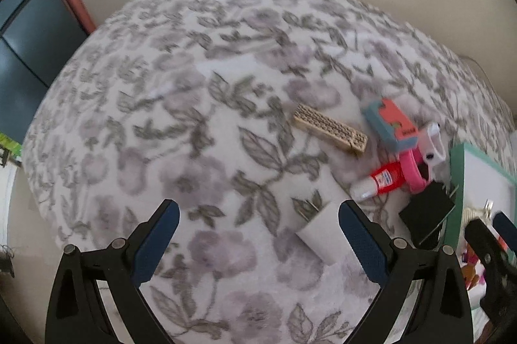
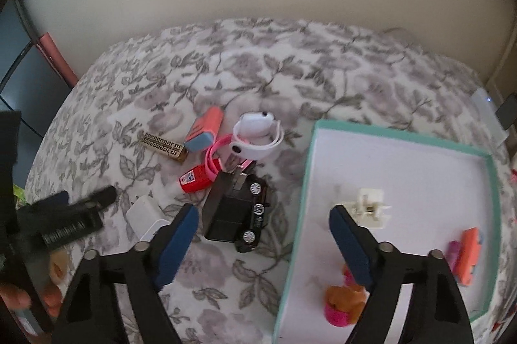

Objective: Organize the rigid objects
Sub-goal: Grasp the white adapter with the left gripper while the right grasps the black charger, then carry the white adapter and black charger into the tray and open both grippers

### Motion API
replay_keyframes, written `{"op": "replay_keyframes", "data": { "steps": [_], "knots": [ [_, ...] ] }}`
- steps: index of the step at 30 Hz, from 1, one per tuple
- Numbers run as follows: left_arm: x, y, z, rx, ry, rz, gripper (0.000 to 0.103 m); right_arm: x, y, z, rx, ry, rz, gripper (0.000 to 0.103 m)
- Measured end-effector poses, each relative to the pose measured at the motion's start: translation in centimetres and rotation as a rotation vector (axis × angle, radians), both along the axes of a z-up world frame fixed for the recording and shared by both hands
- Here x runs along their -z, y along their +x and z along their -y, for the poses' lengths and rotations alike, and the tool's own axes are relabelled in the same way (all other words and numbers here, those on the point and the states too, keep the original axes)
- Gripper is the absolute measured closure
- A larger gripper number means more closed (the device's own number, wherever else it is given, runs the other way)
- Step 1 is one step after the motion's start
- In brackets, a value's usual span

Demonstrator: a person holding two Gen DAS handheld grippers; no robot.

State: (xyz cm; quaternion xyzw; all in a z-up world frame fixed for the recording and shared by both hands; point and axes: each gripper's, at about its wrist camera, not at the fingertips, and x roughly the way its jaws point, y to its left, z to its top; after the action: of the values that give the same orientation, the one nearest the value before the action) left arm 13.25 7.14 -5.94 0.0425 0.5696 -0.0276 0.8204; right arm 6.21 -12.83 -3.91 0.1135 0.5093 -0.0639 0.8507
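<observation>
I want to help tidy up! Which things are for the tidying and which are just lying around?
For the tidying:
- teal tray
- black toy car
- red tube
- white charger
- gold patterned bar
- pink band

Just lying around:
- flowery bedcover
- pink roll by the wall

A soft, matt floral blanket (image 2: 258, 79) covers the bed. The tray (image 2: 384, 137) looks like card, with a matt white floor and teal rim. The toy car (image 2: 248, 214) is glossy black plastic. The charger (image 2: 143, 214) is smooth white plastic, the wristband (image 2: 258, 134) smooth white, the hoop (image 2: 215, 156) shiny pink. The bottle (image 2: 194, 180) is glossy red plastic. The gold bar (image 2: 163, 146) has a patterned, faintly metallic face. The tongs (image 2: 263, 218) are matt black with textured blue pads (image 2: 177, 237)
</observation>
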Motion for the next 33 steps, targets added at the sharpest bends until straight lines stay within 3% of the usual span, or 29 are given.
{"op": "replay_keyframes", "data": {
  "steps": [7, 10, 17, 21, 27, 31, 33],
  "knots": [
    [3.3, -0.4, 1.1, 0.050, -0.020, -0.070, 0.004, 1.9, 1.3, 0.0, 0.005, 0.060, -0.039, 0.041],
    [3.5, -0.7, 1.4, 0.065, -0.053, -0.070, 0.004, 2.3, 1.6, 0.0, 0.004, 0.083, -0.044, 0.047],
    [3.7, -1.5, 3.2, 0.133, -0.042, -0.065, 0.004, 2.7, 2.2, -0.7, -0.009, 0.106, -0.044, 0.067],
    [4.3, -2.0, 3.6, 0.144, -0.028, -0.077, 0.006, 2.7, 2.5, -1.1, -0.022, 0.106, -0.040, 0.069],
    [4.8, -1.9, 3.7, 0.167, -0.055, -0.088, 0.027, 2.8, 2.6, -1.1, -0.027, 0.112, -0.033, 0.069],
    [4.9, -2.3, 4.1, 0.188, -0.056, -0.090, 0.050, 2.8, 2.7, -1.2, -0.031, 0.102, -0.034, 0.069],
    [5.0, -2.2, 4.3, 0.189, -0.043, -0.085, 0.052, 2.7, 2.6, -1.3, -0.036, 0.106, -0.032, 0.070]
  ]
}}
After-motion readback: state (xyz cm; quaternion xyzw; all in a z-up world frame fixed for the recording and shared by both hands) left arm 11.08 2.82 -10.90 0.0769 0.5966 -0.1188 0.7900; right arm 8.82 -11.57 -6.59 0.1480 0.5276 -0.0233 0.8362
